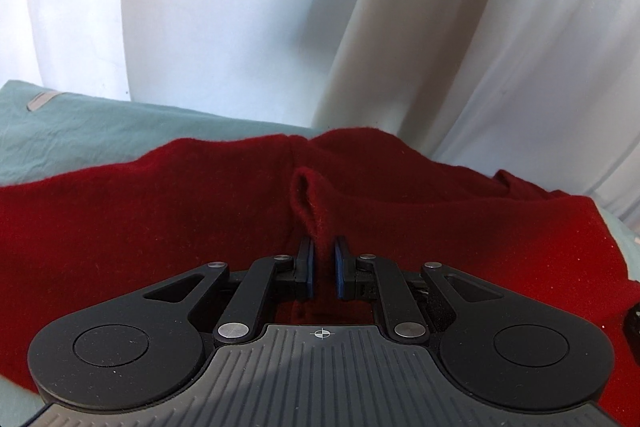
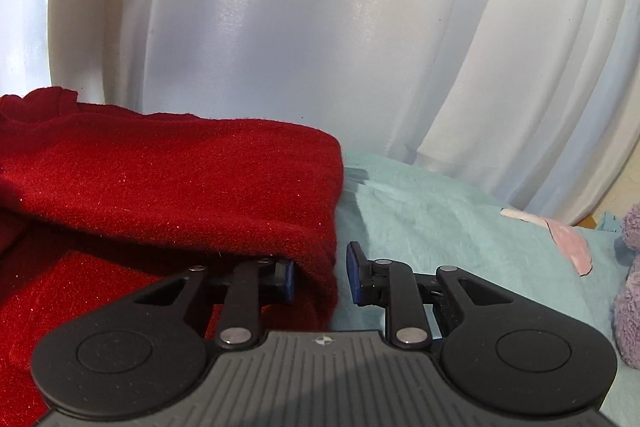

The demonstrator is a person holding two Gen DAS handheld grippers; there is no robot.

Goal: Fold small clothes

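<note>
A dark red fleece garment lies on a light teal sheet. In the left wrist view my left gripper has its blue pads close together on a raised pinch of the red cloth that stands up between them. In the right wrist view the garment fills the left half, folded over with its right edge hanging down. My right gripper has this edge between its fingers; the jaws stand apart, the left pad half buried under the cloth, the right pad clear of it over the sheet.
A white curtain hangs close behind the surface in both views. A purple fluffy item and a pink and white piece lie at the right edge. A black object shows at the left wrist view's right edge.
</note>
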